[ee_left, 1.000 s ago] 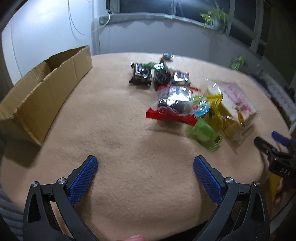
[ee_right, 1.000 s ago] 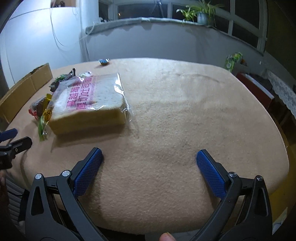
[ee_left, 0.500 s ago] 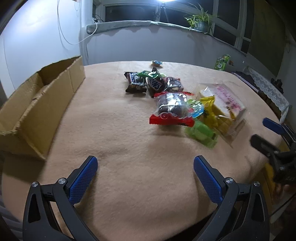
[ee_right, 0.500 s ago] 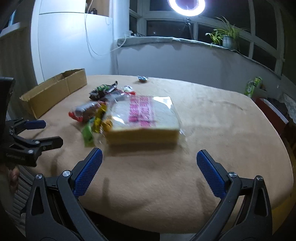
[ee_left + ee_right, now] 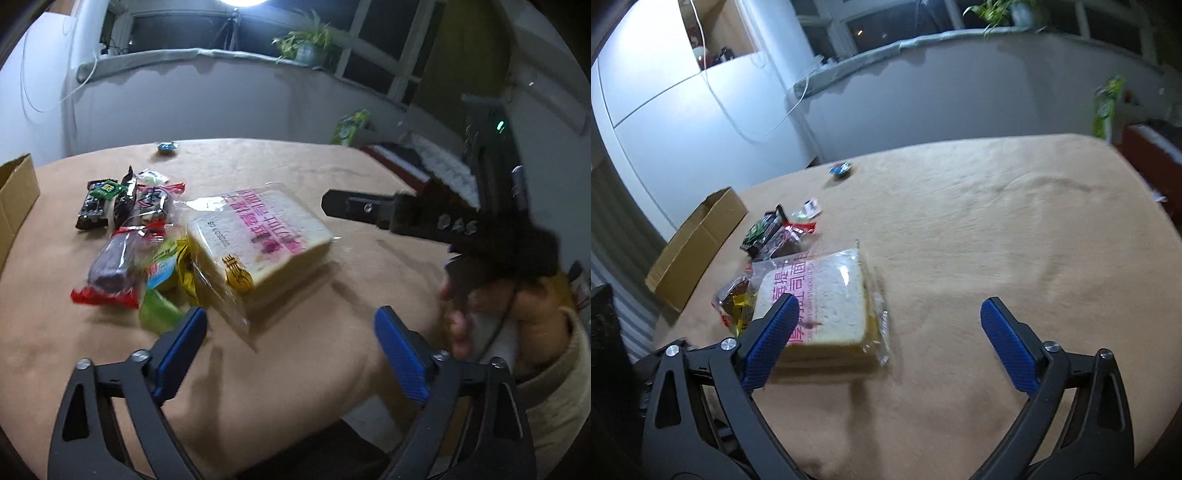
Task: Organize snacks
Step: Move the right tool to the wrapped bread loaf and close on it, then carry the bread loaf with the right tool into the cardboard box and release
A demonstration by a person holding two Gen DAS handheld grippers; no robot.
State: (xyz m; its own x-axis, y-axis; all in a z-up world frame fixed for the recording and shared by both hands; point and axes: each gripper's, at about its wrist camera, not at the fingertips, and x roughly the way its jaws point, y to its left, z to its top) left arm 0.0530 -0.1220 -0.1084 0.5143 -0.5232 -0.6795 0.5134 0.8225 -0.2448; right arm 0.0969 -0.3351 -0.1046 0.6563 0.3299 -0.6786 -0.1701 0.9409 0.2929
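Covering the table (image 5: 997, 229), tan cloth (window (image 5: 177, 33) behind) bears snacks (image 5: 122, 254).

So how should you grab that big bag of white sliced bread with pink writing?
Probably across the clear bag of white sliced bread at its thick side faces, coming down from above. It lies flat on the tan tablecloth, its right side clear while small snack packets crowd its left. The loose plastic end would likely slip or tear.

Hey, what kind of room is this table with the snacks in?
Probably a home sunroom or enclosed balcony: a potted plant on the ledge below dark windows, a cloth-covered table with snacks and a cardboard box.
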